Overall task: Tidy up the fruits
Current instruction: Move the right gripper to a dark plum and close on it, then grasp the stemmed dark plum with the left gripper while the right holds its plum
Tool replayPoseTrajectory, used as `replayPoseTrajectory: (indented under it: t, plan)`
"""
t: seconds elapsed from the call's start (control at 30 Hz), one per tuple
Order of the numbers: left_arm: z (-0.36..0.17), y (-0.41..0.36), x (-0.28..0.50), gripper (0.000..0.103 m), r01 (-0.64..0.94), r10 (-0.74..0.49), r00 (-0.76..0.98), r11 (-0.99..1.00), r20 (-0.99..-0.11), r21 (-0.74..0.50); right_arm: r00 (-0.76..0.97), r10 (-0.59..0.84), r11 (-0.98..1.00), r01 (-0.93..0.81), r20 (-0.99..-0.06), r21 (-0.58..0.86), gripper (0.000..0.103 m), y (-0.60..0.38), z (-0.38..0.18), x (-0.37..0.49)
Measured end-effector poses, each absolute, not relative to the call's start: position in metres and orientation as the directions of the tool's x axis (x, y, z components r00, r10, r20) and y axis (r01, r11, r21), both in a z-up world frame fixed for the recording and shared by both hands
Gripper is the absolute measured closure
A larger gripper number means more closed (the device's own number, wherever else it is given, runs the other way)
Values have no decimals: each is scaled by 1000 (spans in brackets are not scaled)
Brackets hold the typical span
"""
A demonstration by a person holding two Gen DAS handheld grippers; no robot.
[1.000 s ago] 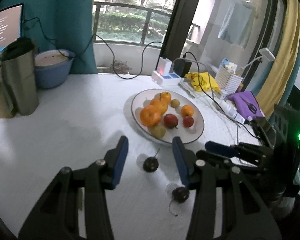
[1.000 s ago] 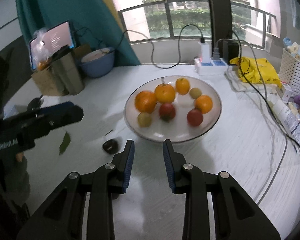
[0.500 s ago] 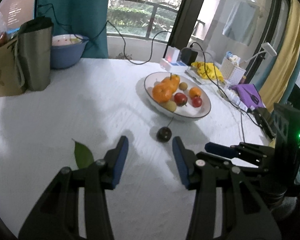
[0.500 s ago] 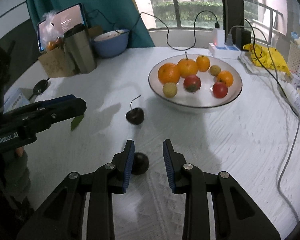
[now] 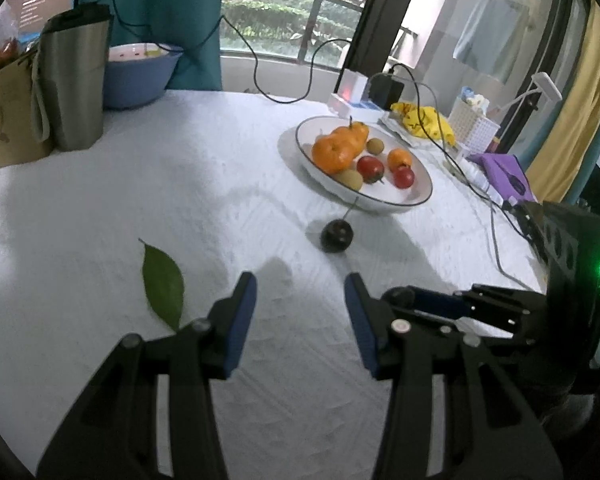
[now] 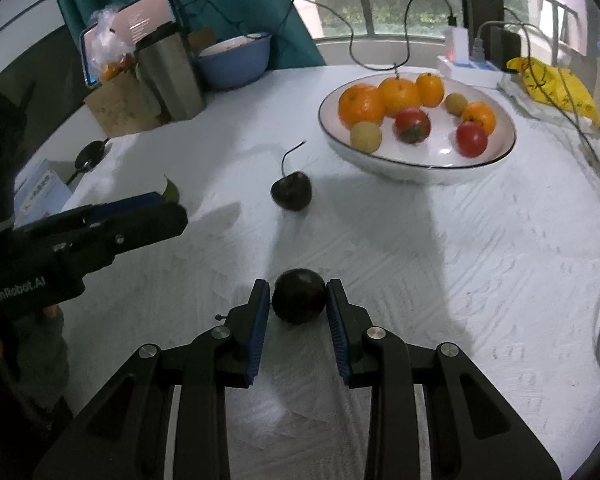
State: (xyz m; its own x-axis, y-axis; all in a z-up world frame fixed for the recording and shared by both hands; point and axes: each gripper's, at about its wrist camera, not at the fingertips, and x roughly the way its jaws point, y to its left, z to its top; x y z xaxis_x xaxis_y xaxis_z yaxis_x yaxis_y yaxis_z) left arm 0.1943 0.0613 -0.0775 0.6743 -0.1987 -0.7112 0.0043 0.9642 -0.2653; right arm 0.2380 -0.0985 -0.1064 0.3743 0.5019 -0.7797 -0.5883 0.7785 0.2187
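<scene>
A white plate (image 6: 504,148) holds oranges (image 6: 360,104), red tomatoes (image 6: 412,125) and small green-yellow fruits; it also shows in the left wrist view (image 5: 416,200). A dark cherry with a stem (image 6: 291,196) lies on the white cloth in front of the plate, also seen in the left wrist view (image 5: 337,236). A second dark cherry (image 6: 299,301) lies between the fingertips of my right gripper (image 6: 299,300), whose jaws stand close on both sides of it. My left gripper (image 5: 300,300) is open and empty, short of the stemmed cherry.
A green leaf (image 5: 163,286) lies left of my left gripper. A steel tumbler (image 5: 74,80), a blue bowl (image 5: 136,76) and a paper bag (image 5: 4,120) stand at the back left. A power strip, cables (image 6: 596,148) and a yellow bag (image 6: 556,84) lie behind and right of the plate.
Both grippers have drawn back from the plate and dropped lower. My right gripper has come around the second cherry, which was beside its left finger before.
</scene>
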Motion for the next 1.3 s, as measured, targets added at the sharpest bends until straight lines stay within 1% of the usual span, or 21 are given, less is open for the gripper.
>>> replayPoseTrajectory:
  t: [0.03,0.23,0.47,0.6,0.7,0.87,0.97,1.03,1.1,1.13,1.17,1.2,1.3]
  plan:
    - [-78,61,196,56,5,-199,672,964,-713,-265,371,509,774,-593,-777,224,74,-99,-106,238]
    - [-80,48,211,56,23,-201,658,969,-726,-248,391,527,776,-584,-755,238,74,-111,-98,244]
    - [-85,33,229,56,44,-210,638,971,-741,-237,419,516,797,-555,-747,239,74,-131,-93,259]
    - [-90,27,243,56,47,-195,625,976,-756,-213,429,515,805,-541,-742,246,74,-139,-92,266]
    - [-95,21,253,56,33,-141,624,987,-768,-155,434,515,811,-525,-739,257,74,-145,-94,272]
    - [-105,15,268,56,51,-159,595,986,-788,-161,433,511,819,-508,-743,267,74,-150,-98,278]
    - [-106,14,271,57,54,-161,599,985,-784,-161,440,508,823,-503,-741,265,74,-153,-96,282]
    - [-106,14,272,59,55,-158,602,986,-783,-157,445,505,826,-498,-739,265,74,-155,-96,283]
    - [-106,16,272,68,57,-172,601,983,-780,-172,450,504,829,-491,-737,267,74,-157,-95,285]
    - [-106,16,272,70,60,-178,599,982,-781,-178,452,504,830,-490,-736,268,74,-157,-94,286]
    - [-105,16,271,74,64,-187,598,980,-779,-186,455,505,830,-489,-733,268,74,-158,-93,286]
    - [-105,16,271,76,67,-191,597,980,-779,-189,458,506,830,-489,-731,268,74,-158,-92,286]
    - [-102,14,268,76,85,-210,592,976,-778,-199,466,506,830,-492,-726,263,74,-157,-87,288]
